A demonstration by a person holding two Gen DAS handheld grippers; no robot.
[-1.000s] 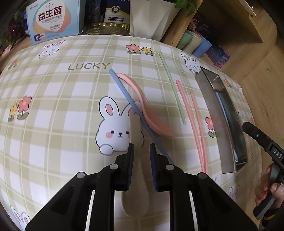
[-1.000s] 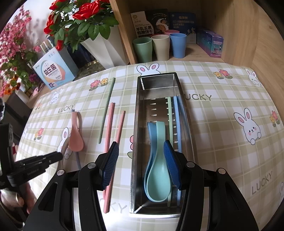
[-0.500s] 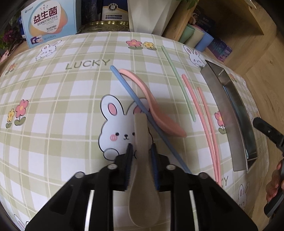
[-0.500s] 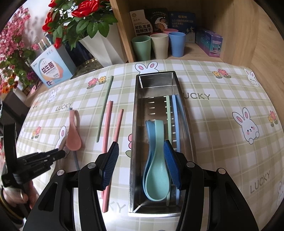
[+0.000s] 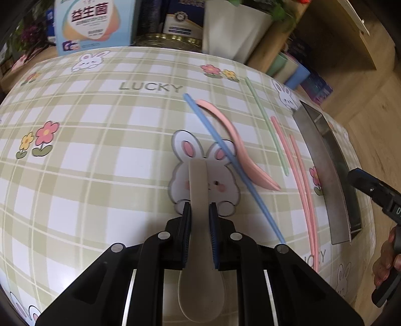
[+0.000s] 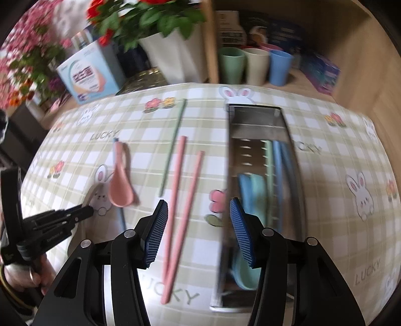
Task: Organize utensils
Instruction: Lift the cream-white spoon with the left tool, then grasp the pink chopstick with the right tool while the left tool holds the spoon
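A: What sort of place is shown?

B: A home; the counter (image 6: pixel 325 160) is covered by a bunny-print checked cloth; potted red flowers (image 6: pixel 140 15) are seen behind it; plastic cups (image 6: pixel 255 65) are kept on a wooden shelf (image 6: pixel 351 62).

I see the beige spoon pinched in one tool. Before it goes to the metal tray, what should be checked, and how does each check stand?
1. Left gripper shut on the beige spoon: ok.
2. Spoon lifted off the cloth: cannot tell.
3. Room in the tray beside the blue and green spoons: ok.
4. Right gripper out of the path: not ok, it hangs open at the tray's near end.
5. Pink chopsticks lie between spoon and tray: ok if carried above them.
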